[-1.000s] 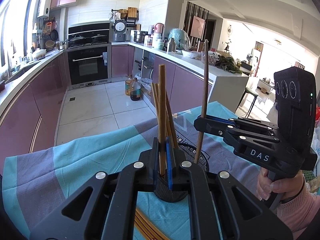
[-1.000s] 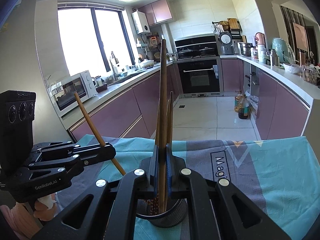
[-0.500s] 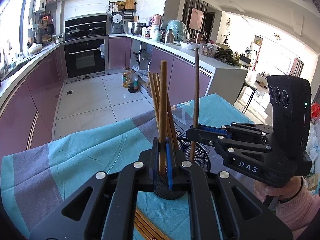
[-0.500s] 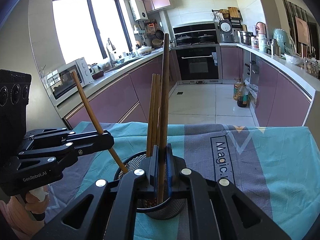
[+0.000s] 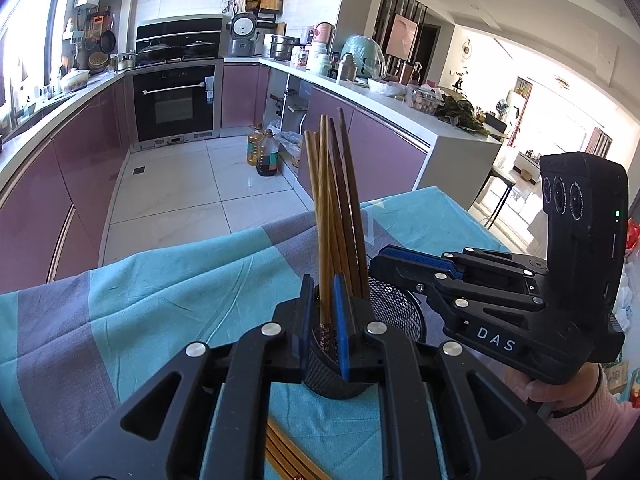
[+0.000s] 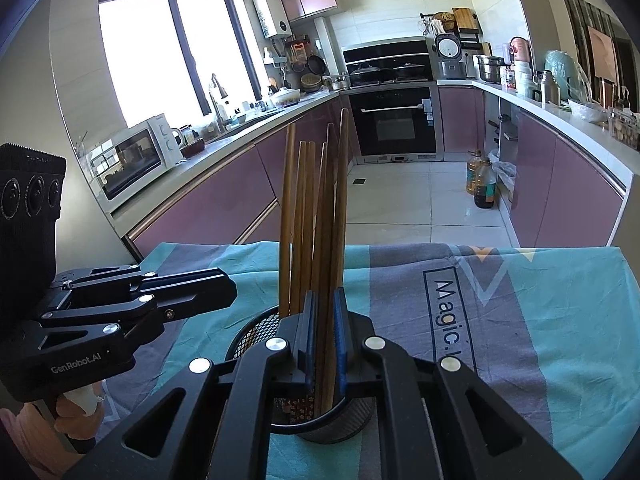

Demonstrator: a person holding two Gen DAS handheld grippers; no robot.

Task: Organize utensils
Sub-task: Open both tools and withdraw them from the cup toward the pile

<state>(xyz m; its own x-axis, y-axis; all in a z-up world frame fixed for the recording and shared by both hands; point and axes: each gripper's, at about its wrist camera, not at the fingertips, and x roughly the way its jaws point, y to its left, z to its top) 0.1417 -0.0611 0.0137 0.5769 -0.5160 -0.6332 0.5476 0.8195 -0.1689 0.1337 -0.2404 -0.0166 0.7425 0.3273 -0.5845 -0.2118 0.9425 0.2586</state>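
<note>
A black mesh holder stands on the blue and grey tablecloth with several wooden chopsticks upright in it. My left gripper hangs just beside the holder. Its jaws are opening, and one chopstick shows in the gap between them without the pads pressing on it. From the other side, my right gripper is over the holder's rim. Its jaws are slightly parted around a dark chopstick that stands loose in the holder.
More chopsticks lie flat on the cloth below my left gripper. A person's hand holds each handle. The table's far edge drops to the tiled kitchen floor, where oil bottles stand by the cabinets.
The tall chopstick in my right gripper has slid down into the holder. The tilted chopstick has left my left gripper and stands with the bundle. The left gripper has drawn back sideways.
</note>
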